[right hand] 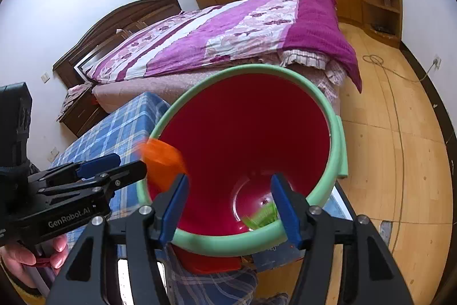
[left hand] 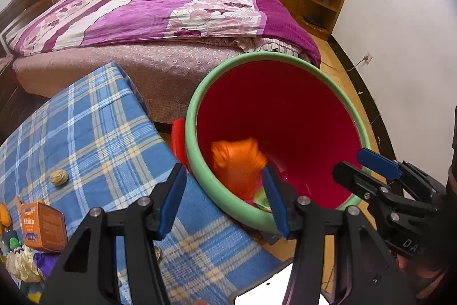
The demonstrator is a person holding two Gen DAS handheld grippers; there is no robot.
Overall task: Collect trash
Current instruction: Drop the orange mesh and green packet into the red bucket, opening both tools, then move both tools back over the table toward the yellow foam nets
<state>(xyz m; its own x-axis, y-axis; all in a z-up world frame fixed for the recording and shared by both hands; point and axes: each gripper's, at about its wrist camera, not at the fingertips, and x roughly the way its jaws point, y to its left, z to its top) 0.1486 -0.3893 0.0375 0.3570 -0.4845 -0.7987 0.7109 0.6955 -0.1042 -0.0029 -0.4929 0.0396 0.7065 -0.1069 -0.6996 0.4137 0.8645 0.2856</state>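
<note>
A red bucket with a green rim (left hand: 200, 93) (right hand: 340, 139) stands beside the table, right in front of both grippers. My left gripper (left hand: 224, 202) (right hand: 122, 163) is open over the bucket's near rim, its pads touching nothing. Just beyond its tips an orange plastic wrapper (left hand: 237, 162) (right hand: 162, 159) hangs loose inside the bucket mouth, blurred in the right wrist view. My right gripper (right hand: 230, 202) (left hand: 362, 167) is open over the bucket, with nothing between its pads. A green wrapper (right hand: 261, 217) (left hand: 261, 200) lies at the bucket's bottom.
A table under a blue plaid cloth (left hand: 100, 119) stands left of the bucket, with a small crumpled ball (left hand: 59, 177), an orange box (left hand: 42, 226) and crumpled paper (left hand: 22, 265). A bed with a purple quilt (left hand: 171, 13) fills the space behind. Wooden floor (right hand: 400, 133) lies to the right.
</note>
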